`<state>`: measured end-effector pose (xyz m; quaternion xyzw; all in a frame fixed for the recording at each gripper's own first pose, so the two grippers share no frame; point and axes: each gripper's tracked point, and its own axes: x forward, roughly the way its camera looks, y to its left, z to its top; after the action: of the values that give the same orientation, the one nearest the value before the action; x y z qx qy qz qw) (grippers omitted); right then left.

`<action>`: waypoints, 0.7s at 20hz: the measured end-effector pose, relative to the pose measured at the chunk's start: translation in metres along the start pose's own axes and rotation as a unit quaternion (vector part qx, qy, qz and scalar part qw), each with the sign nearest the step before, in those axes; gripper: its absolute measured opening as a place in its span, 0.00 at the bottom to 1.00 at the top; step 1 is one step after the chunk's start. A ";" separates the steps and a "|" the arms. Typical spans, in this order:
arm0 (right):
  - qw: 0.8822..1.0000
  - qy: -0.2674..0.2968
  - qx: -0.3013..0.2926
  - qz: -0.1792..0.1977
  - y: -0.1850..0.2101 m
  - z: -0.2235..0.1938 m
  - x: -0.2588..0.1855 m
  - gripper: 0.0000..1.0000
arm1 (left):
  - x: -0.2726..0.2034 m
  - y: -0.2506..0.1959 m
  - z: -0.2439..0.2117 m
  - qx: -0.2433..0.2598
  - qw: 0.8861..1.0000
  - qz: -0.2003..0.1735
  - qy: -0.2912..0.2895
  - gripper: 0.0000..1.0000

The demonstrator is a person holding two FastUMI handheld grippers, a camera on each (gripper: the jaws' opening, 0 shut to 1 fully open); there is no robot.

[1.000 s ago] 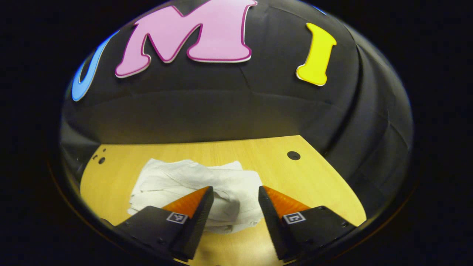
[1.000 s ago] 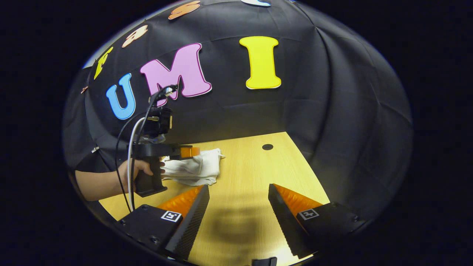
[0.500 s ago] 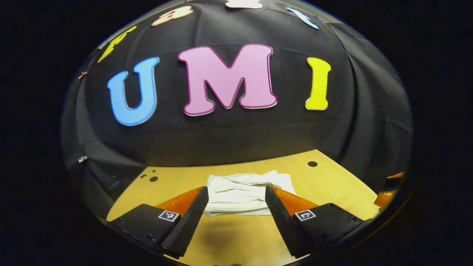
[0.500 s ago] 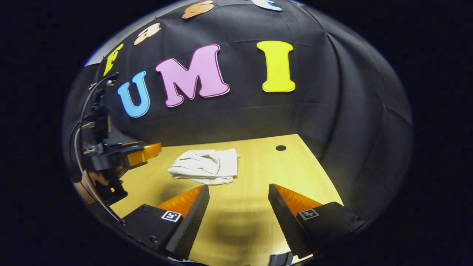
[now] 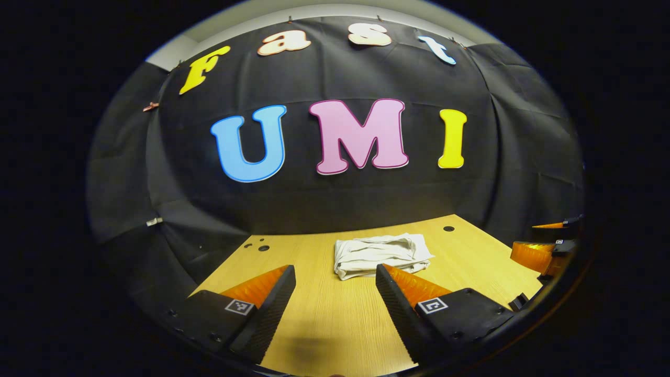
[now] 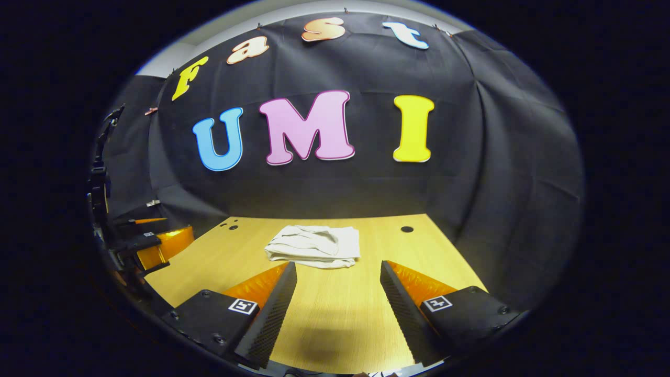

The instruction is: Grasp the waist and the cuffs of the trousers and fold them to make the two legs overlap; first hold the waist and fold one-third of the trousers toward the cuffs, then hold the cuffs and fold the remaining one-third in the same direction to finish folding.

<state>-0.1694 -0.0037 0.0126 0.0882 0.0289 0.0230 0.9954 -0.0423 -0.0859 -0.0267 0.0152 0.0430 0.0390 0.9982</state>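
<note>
In the left gripper view, the left gripper [image 5: 335,285] hangs spread and empty, the folded trousers [image 5: 381,255] lying ahead on the table [image 5: 324,324]. In the right gripper view, the right gripper [image 6: 337,283] is equally agape; the bundle looks finished, so best leave it untouched.

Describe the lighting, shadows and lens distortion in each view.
Left gripper view: fisheye bends the table edges; folded trousers sharp and evenly lit; soft shadow near the bottom edge. Right gripper view: same curvature; wall dim; blurred shadow on the table between the fingers.
</note>
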 end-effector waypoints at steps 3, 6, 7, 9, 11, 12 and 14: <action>1.000 0.015 0.011 0.007 0.027 -0.024 -0.018 0.98 | -0.016 0.014 -0.023 -0.035 0.999 0.020 0.021 0.98; 0.999 0.041 -0.017 0.018 0.044 -0.044 -0.032 0.98 | -0.032 0.025 -0.031 -0.065 0.997 0.020 0.028 0.98; 0.999 0.044 -0.028 0.017 0.044 -0.049 -0.037 0.98 | -0.035 0.030 -0.034 -0.063 0.997 0.021 0.027 0.98; 0.999 0.042 -0.028 0.020 0.050 -0.051 -0.043 0.98 | -0.041 0.035 -0.045 -0.059 0.998 0.015 0.035 0.98; 0.999 0.042 -0.030 0.015 0.052 -0.050 -0.043 0.98 | -0.042 0.034 -0.051 -0.059 0.997 0.006 0.043 0.99; 0.999 0.044 -0.029 0.013 0.053 -0.052 -0.043 0.98 | -0.042 0.035 -0.053 -0.059 0.997 0.004 0.047 0.99; 0.998 0.052 -0.028 0.011 0.056 -0.058 -0.042 0.99 | -0.041 0.039 -0.052 -0.058 0.997 0.003 0.045 0.97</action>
<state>-0.2172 0.0588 -0.0322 0.0590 0.0785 0.0396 0.9944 -0.0901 -0.0490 -0.0732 -0.0443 0.0852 0.0452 0.9943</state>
